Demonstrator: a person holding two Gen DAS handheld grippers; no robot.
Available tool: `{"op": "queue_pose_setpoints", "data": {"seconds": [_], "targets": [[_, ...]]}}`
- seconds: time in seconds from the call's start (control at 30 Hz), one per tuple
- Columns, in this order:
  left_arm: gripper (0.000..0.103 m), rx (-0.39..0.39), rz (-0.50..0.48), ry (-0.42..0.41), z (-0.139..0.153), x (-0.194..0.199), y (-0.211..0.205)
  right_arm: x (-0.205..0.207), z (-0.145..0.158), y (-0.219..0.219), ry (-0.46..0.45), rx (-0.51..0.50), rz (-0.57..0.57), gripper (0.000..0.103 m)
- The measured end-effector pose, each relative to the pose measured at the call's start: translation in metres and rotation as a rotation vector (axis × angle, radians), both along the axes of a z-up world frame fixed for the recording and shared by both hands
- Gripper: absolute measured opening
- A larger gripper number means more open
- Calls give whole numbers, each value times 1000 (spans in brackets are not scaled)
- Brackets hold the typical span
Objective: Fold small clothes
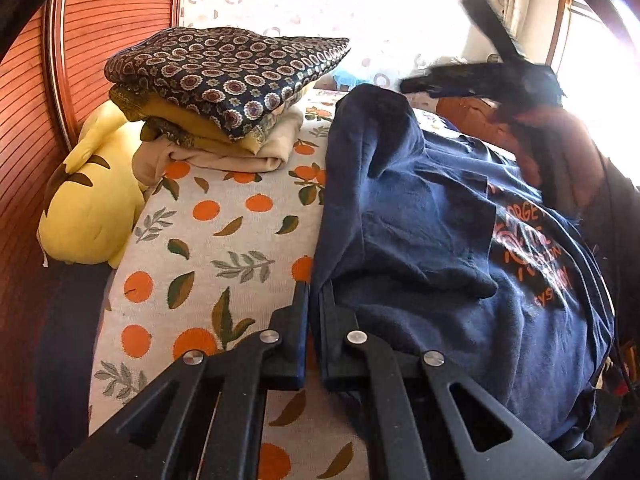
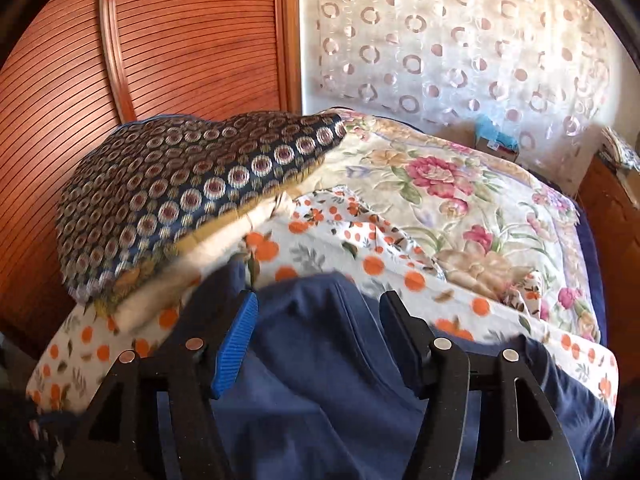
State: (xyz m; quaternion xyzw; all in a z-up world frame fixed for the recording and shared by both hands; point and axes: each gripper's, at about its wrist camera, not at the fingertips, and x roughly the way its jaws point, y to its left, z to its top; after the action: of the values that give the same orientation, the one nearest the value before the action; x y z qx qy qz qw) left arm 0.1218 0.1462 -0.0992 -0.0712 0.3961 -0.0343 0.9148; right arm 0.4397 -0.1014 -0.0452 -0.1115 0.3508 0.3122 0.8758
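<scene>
I am clamping my left tongs (image 1: 314, 300) on the blue shirt's (image 1: 420, 216) edge; my right tongs (image 2: 316, 320) are standing apart over it. Beyond them, a folded pile (image 1: 224, 92) is waiting; this shirt is half-folded.

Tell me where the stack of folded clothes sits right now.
In the left wrist view the stack of folded clothes sits upper left on the orange-print sheet, between the yellow plush toy and the navy T-shirt.
</scene>
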Motion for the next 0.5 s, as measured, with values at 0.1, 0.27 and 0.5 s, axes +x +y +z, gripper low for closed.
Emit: {"op": "queue_pose_setpoints", "data": {"seconds": [0.1, 0.27, 0.5], "targets": [[6, 1, 9, 9, -3, -1, 6, -18, -2, -21, -6, -26, 10, 65], [6, 3, 3, -31, 6, -9, 6, -45, -12, -59, 14, -25, 26, 65], [47, 53, -18, -90, 33, -14, -6, -84, -16, -109, 45, 14, 19, 65]]}}
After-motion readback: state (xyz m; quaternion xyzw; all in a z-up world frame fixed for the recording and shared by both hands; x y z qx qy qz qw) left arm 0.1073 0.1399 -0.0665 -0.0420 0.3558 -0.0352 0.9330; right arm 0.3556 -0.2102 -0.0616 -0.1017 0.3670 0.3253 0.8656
